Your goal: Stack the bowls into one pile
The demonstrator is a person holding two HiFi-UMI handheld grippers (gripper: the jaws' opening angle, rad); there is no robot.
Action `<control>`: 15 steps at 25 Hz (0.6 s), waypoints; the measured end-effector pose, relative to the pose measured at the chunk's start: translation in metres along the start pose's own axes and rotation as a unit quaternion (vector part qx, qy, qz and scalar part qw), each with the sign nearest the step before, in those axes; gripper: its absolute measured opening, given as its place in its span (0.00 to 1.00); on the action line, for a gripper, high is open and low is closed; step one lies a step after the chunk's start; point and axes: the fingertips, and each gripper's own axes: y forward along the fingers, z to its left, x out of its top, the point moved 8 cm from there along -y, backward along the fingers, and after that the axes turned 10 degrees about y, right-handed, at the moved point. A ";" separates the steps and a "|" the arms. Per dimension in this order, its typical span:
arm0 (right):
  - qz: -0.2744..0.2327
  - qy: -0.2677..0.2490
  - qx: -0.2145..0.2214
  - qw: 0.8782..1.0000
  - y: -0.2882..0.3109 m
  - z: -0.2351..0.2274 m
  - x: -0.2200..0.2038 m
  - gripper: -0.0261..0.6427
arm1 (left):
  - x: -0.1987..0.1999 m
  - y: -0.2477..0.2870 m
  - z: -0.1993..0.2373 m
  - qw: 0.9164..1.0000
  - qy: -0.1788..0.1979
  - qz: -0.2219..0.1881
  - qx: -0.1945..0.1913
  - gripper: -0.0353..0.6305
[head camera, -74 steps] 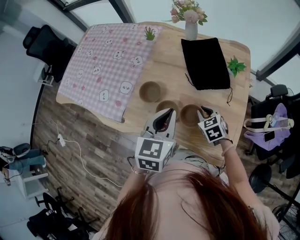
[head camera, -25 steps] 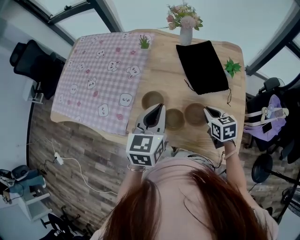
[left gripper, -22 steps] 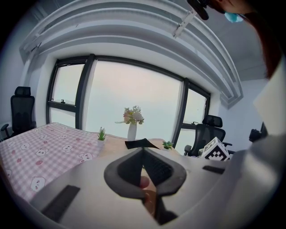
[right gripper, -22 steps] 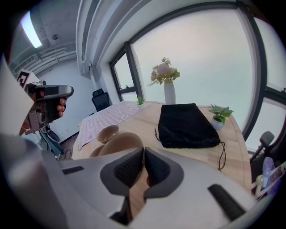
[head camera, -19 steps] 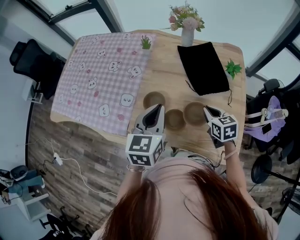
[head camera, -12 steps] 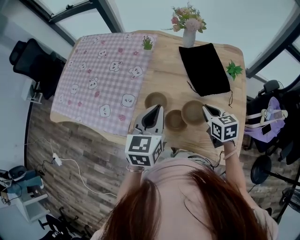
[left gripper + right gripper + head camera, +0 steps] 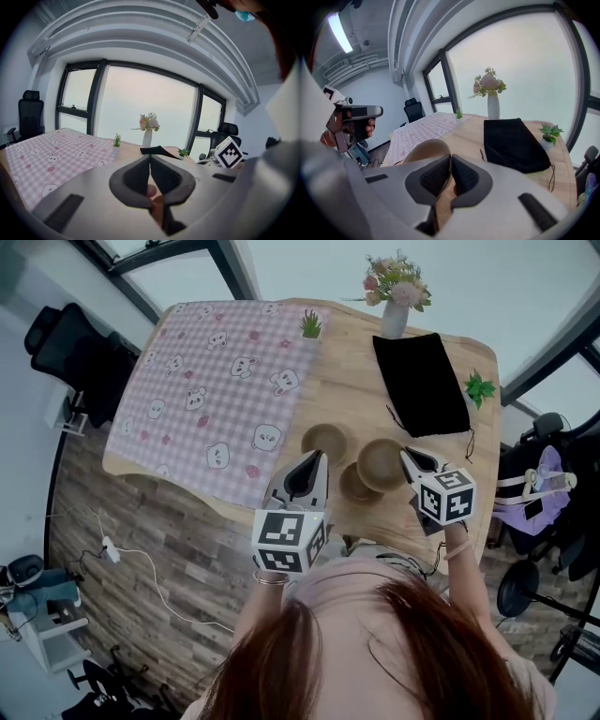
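Three brown wooden bowls lie near the front edge of the wooden table [image 7: 337, 381]. My right gripper [image 7: 411, 459] is shut on the rim of the right-hand bowl [image 7: 382, 463] and holds it tilted, partly over the middle bowl [image 7: 351, 487]. The right gripper view shows the jaws [image 7: 451, 158] pinching that rim, with the pale bowl [image 7: 425, 150] at their left. The third bowl [image 7: 324, 440] rests on the table further left. My left gripper [image 7: 308, 459] hovers shut and empty just left of the middle bowl; its jaws [image 7: 150, 158] meet with nothing between them.
A pink checked cloth [image 7: 216, 371] covers the table's left half. A black pouch [image 7: 420, 382], a vase of flowers [image 7: 394, 306] and two small green plants [image 7: 479, 387] stand at the back. Office chairs [image 7: 66, 348] and a bag rack [image 7: 539, 493] flank the table.
The right gripper has carried its bowl leftward, from a spot beside the middle bowl to partly over it. The left gripper has stayed shut in about the same place.
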 end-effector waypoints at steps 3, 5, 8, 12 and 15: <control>0.000 -0.001 0.006 1.000 0.005 0.008 0.001 0.06 | -0.002 -0.004 0.006 1.000 -0.002 0.000 0.006 0.07; 0.001 -0.003 0.012 1.000 0.010 0.013 0.002 0.06 | -0.003 -0.008 0.010 1.000 -0.005 -0.001 0.012 0.07; 0.003 -0.005 0.020 1.000 0.017 0.018 0.005 0.06 | -0.004 -0.010 0.015 1.000 -0.010 -0.001 0.020 0.07; -0.003 0.001 0.027 1.000 0.026 0.024 0.010 0.06 | -0.007 -0.012 0.023 1.000 -0.013 0.001 0.027 0.07; -0.004 0.004 0.037 0.999 0.034 0.029 0.012 0.06 | -0.009 -0.015 0.028 0.999 -0.016 0.003 0.036 0.07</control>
